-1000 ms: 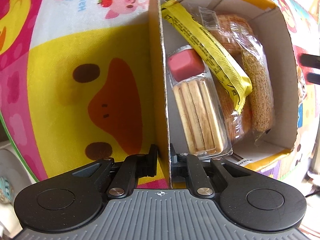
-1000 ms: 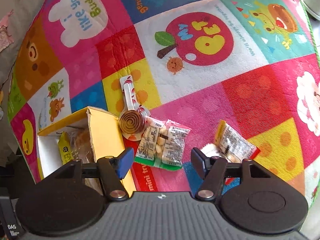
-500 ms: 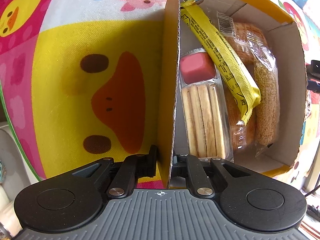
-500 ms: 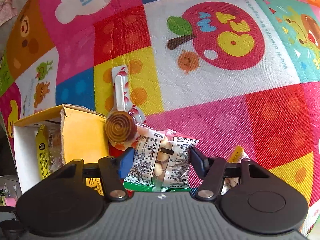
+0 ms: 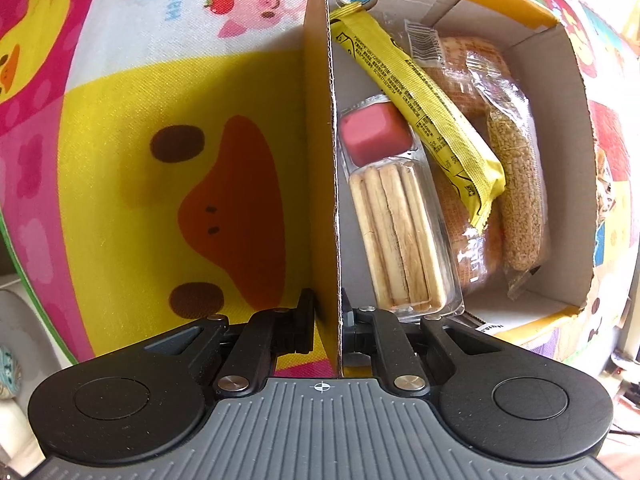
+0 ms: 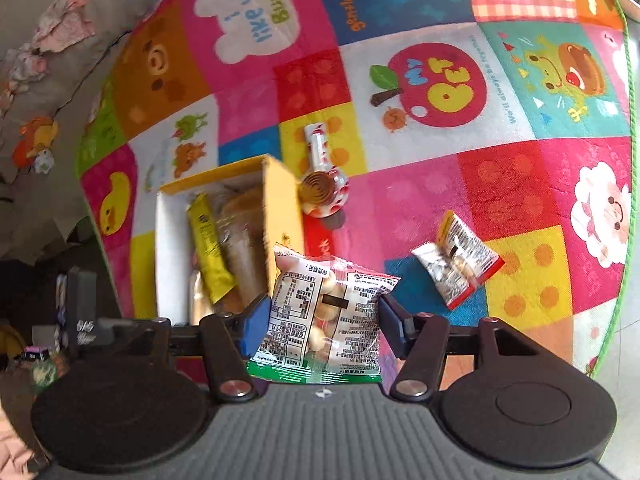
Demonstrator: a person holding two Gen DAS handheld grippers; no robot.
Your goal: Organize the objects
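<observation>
Right wrist view, largest element first: the patchwork cartoon play mat [image 6: 420,184] fills the field; on it sits the yellow cardboard box with white interior [image 6: 280,204], and my right gripper [image 6: 324,314] has its blue-padded fingers [image 6: 256,316] clenched on the clear printed snack packet of round biscuits [image 6: 324,316], lifted clear of the mat and just beside the box's near corner. A second, crumpled snack packet [image 6: 456,264] and a swirl lollipop in red-and-white wrapper [image 6: 320,188] lie loose on the mat.

Left wrist view: my left gripper [image 5: 328,312] is clamped on the box's upright side wall [image 5: 320,160], steadying it. Inside lie a tray of breadsticks with pink dip [image 5: 392,216], a yellow wrapped bar [image 5: 420,112] and a sesame roll in clear film [image 5: 520,200].

Step in hand, as I judge it: carrying the packet to the box. Next I must swing left over the opening and release.

Against half a second ago, the packet has risen off the mat and the right camera has pulled back.
</observation>
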